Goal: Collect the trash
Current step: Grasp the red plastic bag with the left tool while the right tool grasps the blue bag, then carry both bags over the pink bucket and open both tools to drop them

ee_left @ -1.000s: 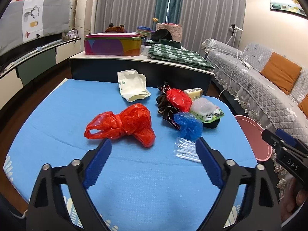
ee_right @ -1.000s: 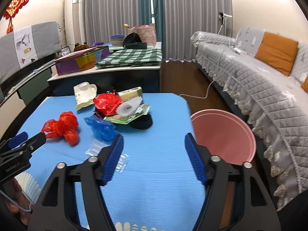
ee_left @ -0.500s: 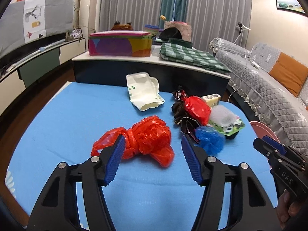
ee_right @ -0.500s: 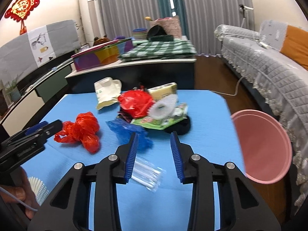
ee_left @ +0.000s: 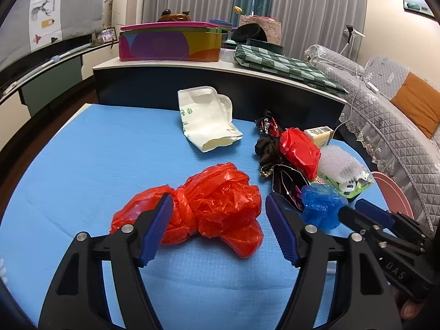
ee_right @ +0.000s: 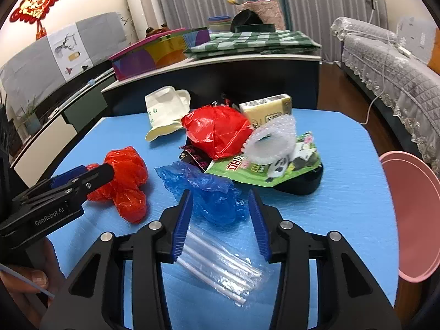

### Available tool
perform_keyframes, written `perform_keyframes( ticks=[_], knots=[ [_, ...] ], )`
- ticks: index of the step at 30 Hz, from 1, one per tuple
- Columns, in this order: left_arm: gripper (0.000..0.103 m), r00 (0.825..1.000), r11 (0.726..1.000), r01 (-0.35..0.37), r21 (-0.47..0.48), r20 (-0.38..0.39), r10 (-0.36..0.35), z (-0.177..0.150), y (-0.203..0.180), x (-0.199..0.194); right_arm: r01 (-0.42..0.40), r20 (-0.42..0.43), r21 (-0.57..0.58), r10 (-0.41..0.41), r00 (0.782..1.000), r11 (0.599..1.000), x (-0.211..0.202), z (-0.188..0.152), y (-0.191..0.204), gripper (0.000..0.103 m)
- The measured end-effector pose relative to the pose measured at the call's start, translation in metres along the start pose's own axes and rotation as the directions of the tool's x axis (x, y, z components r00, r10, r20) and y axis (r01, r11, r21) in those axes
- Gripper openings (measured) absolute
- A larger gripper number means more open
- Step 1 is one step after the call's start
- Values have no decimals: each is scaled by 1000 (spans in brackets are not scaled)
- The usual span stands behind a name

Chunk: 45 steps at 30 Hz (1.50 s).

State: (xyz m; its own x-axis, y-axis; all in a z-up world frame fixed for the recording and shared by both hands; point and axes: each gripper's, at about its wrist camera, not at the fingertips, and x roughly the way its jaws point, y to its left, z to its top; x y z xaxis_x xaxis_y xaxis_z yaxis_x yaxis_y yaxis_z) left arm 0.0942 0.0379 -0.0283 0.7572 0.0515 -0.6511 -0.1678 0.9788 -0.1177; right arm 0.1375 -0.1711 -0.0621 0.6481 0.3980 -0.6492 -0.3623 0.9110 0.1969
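Trash lies on a blue table point(ee_left: 82, 148). My left gripper point(ee_left: 218, 228) is open, its blue pads either side of a crumpled red plastic bag point(ee_left: 214, 203), also in the right wrist view point(ee_right: 126, 181). My right gripper point(ee_right: 220, 225) is open, with a blue plastic bag point(ee_right: 206, 189) between its tips and a clear plastic sleeve point(ee_right: 220, 269) below. Further back lie a cream paper bag point(ee_left: 206, 118), a second red bag point(ee_right: 217, 129), bubble wrap point(ee_right: 269, 140), a green packet point(ee_right: 264, 170) and a yellow carton point(ee_right: 266, 107).
A pink bin point(ee_right: 412, 211) stands off the table's right edge. A dark counter point(ee_left: 220, 82) with a colourful tin point(ee_left: 170, 44) and checked cloth stands behind. A grey sofa point(ee_right: 390, 66) runs along the right. Black wrappers point(ee_left: 269, 148) lie by the red bag.
Both grippers have moved forward and down toward the trash and narrowed. The left now brackets the red bag; the right now brackets the blue bag.
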Motion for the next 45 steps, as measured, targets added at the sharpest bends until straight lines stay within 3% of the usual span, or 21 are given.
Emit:
perform_keyframes(
  ticks=[6, 9, 12, 14, 17, 22, 34, 45],
  knots=[
    [67, 999, 1000, -9, 2, -37, 9, -1, -4, 14, -20, -28, -18, 19, 999, 1000, 9, -1, 3, 43],
    [55, 999, 1000, -9, 0, -46, 9, -2, -3, 16, -22, -35, -17, 21, 999, 1000, 11, -1, 3, 42],
    [47, 998, 1000, -16, 9, -53, 16, -3, -4, 16, -21, -43, -18, 20, 999, 1000, 13, -2, 3, 33],
    [45, 998, 1000, -17, 11, -56, 17, -4, -4, 15, -28, -46, -25, 27, 999, 999, 14, -2, 4, 20],
    [37, 999, 1000, -20, 12, -51, 20, -4, -4, 13, -25, -38, -52, 23, 999, 998, 11, -2, 9, 10],
    [32, 999, 1000, -20, 6, -48, 20, -4, -2, 7, -20, -6, -93, 19, 1000, 996, -1, -2, 16, 2],
    [31, 1000, 999, 24, 23, 10, -24, -2, -12, -22, 33, 101, -103, -22, 995, 994, -49, 0, 15, 2],
    [31, 992, 992, 92, 81, 77, -98, -5, -40, -56, 111, 186, -31, -104, 977, 993, -101, -3, -11, 2]
  ],
)
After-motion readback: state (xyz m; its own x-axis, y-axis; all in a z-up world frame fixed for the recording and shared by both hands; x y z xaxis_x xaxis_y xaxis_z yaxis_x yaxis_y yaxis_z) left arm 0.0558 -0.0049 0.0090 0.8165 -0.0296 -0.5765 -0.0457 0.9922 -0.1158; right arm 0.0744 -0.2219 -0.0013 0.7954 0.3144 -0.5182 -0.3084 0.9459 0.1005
